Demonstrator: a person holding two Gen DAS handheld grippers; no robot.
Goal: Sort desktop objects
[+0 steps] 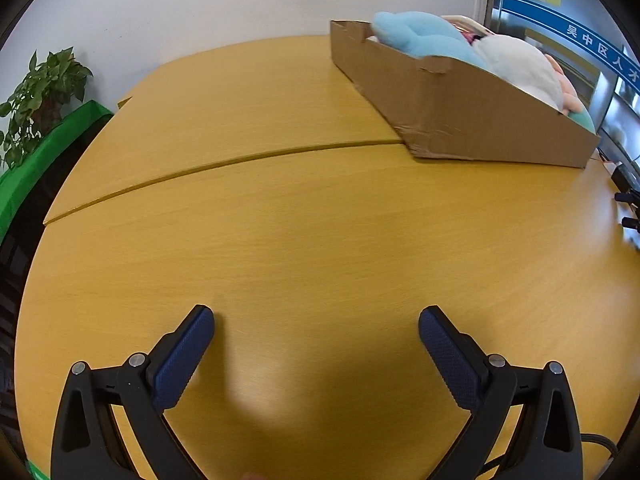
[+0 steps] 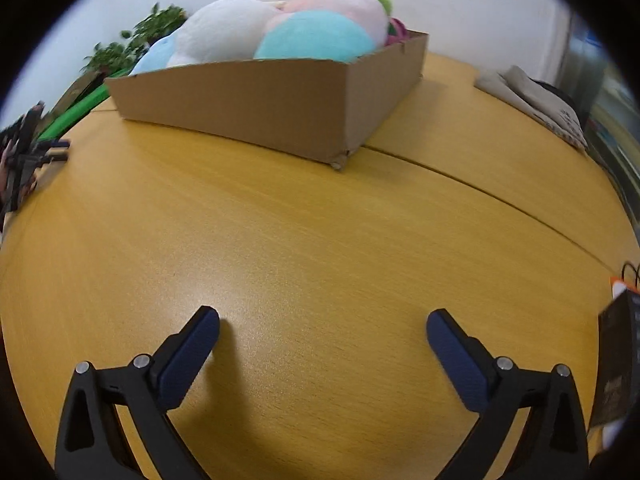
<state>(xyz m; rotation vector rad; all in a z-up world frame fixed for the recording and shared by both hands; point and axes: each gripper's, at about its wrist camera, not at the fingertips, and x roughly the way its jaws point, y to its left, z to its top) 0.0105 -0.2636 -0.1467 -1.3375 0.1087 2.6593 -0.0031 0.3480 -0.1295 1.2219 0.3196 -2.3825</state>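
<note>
We hold both grippers — left gripper [image 1: 316,322], right gripper [image 2: 323,325] — fingers spread, empty, above the bench [image 1: 320,232]; plush toys [image 2: 280,32] fill the cardboard box [image 2: 260,100].

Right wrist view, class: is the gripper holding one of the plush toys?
No. The right gripper is open with only bare table between its fingers, and the plush toys lie in the cardboard box.

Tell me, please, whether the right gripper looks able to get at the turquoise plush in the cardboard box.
Probably yes: the right gripper is open, only bare table lies before the cardboard box, and the turquoise plush sits uncovered.
</note>
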